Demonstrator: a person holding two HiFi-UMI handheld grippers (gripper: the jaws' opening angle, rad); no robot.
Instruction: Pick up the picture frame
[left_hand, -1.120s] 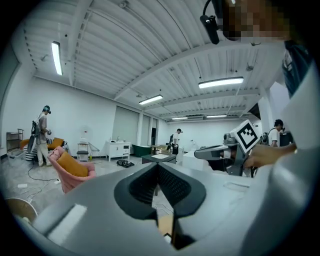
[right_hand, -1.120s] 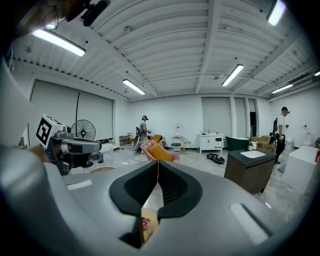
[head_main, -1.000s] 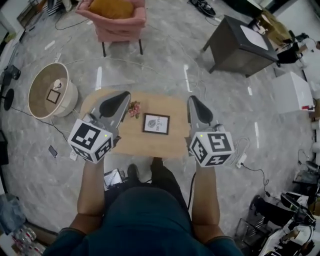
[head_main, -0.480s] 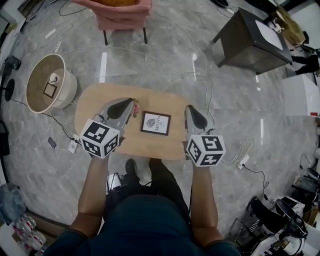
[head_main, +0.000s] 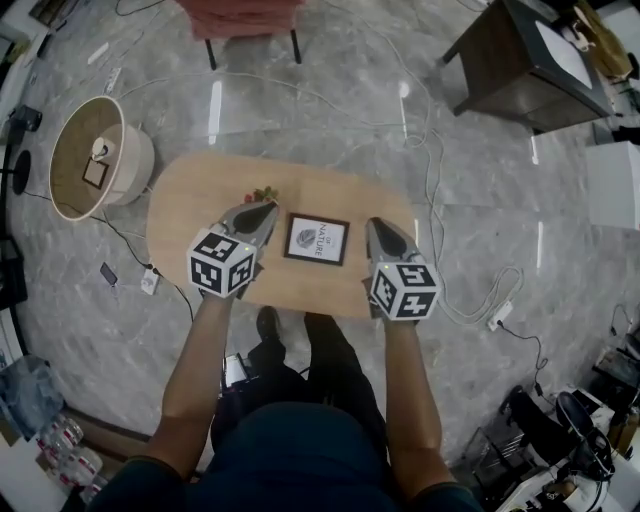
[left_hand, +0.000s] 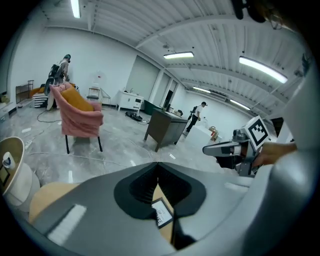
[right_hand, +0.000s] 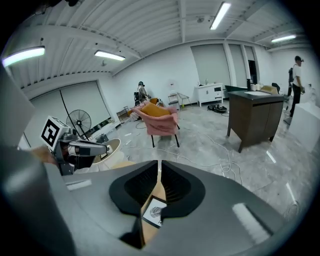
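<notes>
A black-edged picture frame (head_main: 318, 239) with a white print lies flat in the middle of the oval wooden table (head_main: 190, 195). My left gripper (head_main: 268, 211) hovers just left of it, jaws shut and empty, pointing forward and down. On the frame's right side my right gripper (head_main: 371, 227) is likewise shut with nothing in it. In the left gripper view the frame (left_hand: 162, 212) shows below the closed tips (left_hand: 158, 165), with the right gripper (left_hand: 205, 149) off to the side. The right gripper view shows the frame (right_hand: 154, 211) under its closed tips (right_hand: 159, 164).
A small bunch of flowers (head_main: 264, 194) lies on the table by the left gripper's tip. A round lampshade-like drum (head_main: 95, 160) stands on the floor at left. A pink chair (head_main: 245, 18), a dark cabinet (head_main: 535, 60) and floor cables (head_main: 440, 200) surround the table.
Both grippers have sunk toward the table and now sit close on either side of the frame. Their jaws stayed shut.
</notes>
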